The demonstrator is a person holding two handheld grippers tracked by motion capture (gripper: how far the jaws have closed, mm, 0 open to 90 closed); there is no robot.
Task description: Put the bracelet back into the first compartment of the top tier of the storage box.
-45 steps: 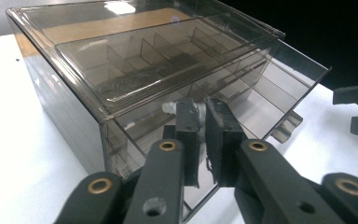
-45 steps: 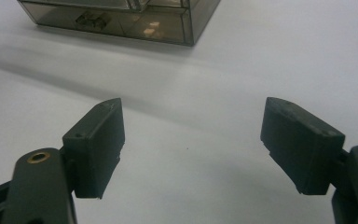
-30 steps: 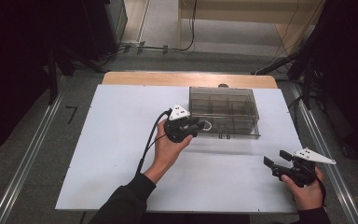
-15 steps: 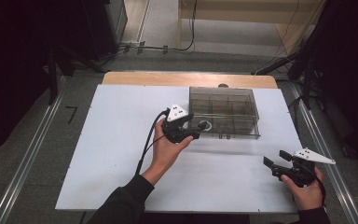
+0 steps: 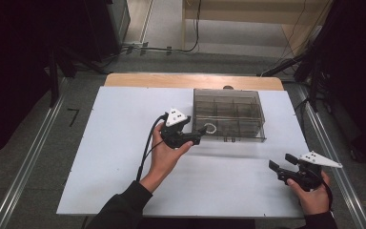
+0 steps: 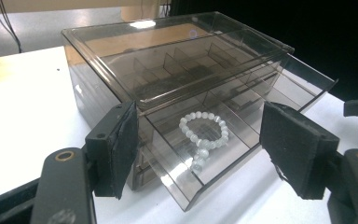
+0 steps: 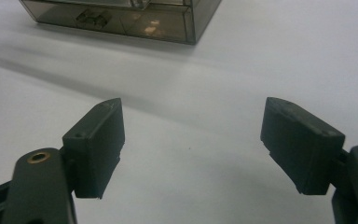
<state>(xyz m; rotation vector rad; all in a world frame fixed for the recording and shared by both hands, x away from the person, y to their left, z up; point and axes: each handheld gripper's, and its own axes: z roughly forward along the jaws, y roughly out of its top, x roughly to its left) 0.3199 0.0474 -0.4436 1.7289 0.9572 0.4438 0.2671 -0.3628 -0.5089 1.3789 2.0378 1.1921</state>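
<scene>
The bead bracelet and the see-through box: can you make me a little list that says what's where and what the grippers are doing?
box: smoky clear organizer box on the white table, lid shut, lower drawer pulled out
bracelet: white bead bracelet lying in a drawer compartment
left gripper: left gripper open at the drawer, its jaws have just been opening, pads apart from the bracelet
right gripper: right gripper open, holding nothing, over bare table near the right front edge

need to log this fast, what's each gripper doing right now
left gripper: open, jaws just opened, holding nothing; bead bracelet lies in the pulled-out drawer.
right gripper: open, holding nothing, over the white table.
</scene>
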